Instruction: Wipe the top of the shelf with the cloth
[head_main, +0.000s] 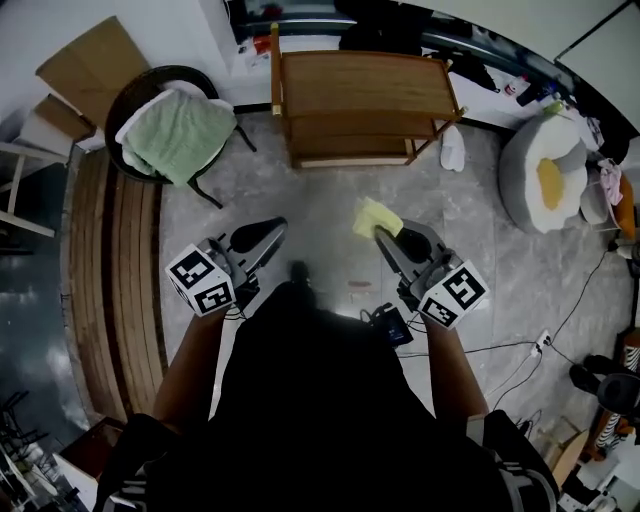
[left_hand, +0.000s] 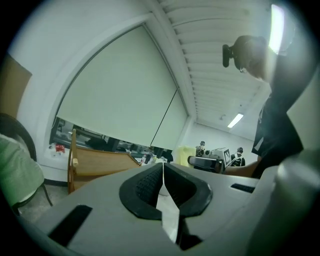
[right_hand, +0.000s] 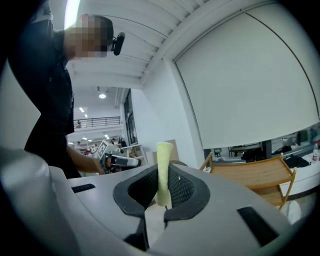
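The right gripper held the yellow cloth. Its jaws were pinched tight on the cloth, one pad on each side. In the right gripper view the cloth looked like a thin strip. It stood straight up between the pads, and its top end stuck out past the jaw tips. From the head view, the free end of the cloth pointed forward, toward the shelf. The cloth was up in the air over the grey floor and was not touching the shelf. The wooden shelf stood ahead of the person, well apart from both grippers. Its long side ran from left to right, and its top was bare. The left gripper had its jaws pressed together with nothing between them. It was held next to the right gripper, at about the same height, and pointed forward too. A chair with a green towel on it stood to the left of the shelf. A round grey cushion lay to the right.
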